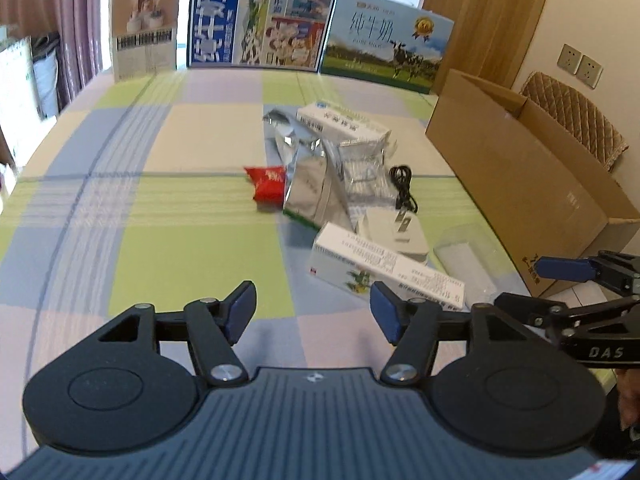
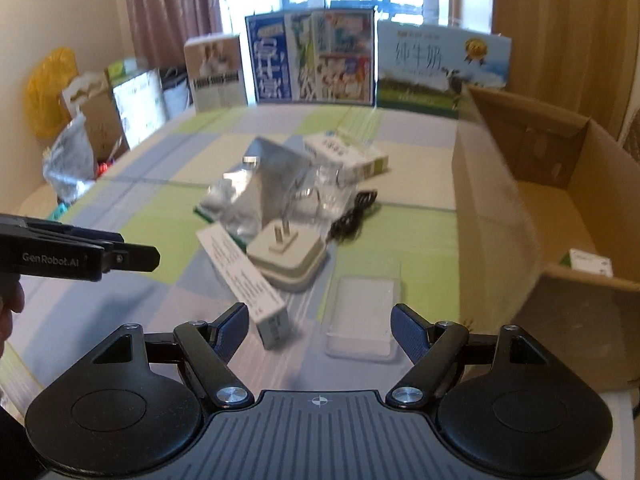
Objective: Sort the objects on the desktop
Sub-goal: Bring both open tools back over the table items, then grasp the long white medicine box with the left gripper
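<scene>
On the tabletop (image 2: 120, 208), both hand-held grippers, left (image 1: 313, 312) and right (image 2: 319, 328), gape wide, empty; the clear plastic case (image 2: 362, 316) (slick, flat) could slip from the pads.

Both wrist views look low across the same cluttered table (image 1: 160, 240).
</scene>
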Available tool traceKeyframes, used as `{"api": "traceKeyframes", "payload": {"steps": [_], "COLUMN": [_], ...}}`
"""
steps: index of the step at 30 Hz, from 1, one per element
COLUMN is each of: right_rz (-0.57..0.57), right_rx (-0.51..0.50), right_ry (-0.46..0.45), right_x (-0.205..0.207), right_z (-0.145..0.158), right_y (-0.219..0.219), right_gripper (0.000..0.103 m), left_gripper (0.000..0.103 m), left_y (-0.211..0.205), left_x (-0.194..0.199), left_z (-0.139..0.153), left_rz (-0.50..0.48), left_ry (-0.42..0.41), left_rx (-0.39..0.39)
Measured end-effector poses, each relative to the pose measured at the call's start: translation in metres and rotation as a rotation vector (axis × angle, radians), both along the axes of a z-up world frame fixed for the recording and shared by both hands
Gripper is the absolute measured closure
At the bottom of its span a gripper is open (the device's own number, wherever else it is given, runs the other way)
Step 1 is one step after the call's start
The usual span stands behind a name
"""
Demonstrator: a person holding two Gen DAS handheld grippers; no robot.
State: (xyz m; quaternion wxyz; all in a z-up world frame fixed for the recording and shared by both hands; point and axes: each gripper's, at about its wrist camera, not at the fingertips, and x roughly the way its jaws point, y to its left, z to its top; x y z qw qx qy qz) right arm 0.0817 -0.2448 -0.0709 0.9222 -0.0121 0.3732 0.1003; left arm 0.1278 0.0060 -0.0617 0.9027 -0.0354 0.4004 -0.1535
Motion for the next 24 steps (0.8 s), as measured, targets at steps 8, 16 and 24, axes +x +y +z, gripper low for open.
{"api": "traceKeyframes", "payload": {"steps": [8, 16, 24], "right_rz": [0.109, 0.215, 0.351], "right_rx": [0.028, 0.020, -0.020], "right_ry": [0.006, 0.021, -0.003], "right_x": [0.013, 0.023, 0.008], "right_z": [-0.017, -0.033, -0.035], "right_y": [0.017, 0.040, 0.055], "right_gripper": [0.029, 0.030, 0.031], "left_gripper": [0.039, 0.037, 0.035], "left_y": [0.000, 0.013, 0.009], "left_x": [0.008, 0.009, 0.010], "left_z": [-0.006, -0.009, -0.010], "left_rz": [0.012, 0.080, 0.063], "left_ry": [0.021, 0.028, 0.038], "left_rx": [-0.057, -0.033, -0.058]}}
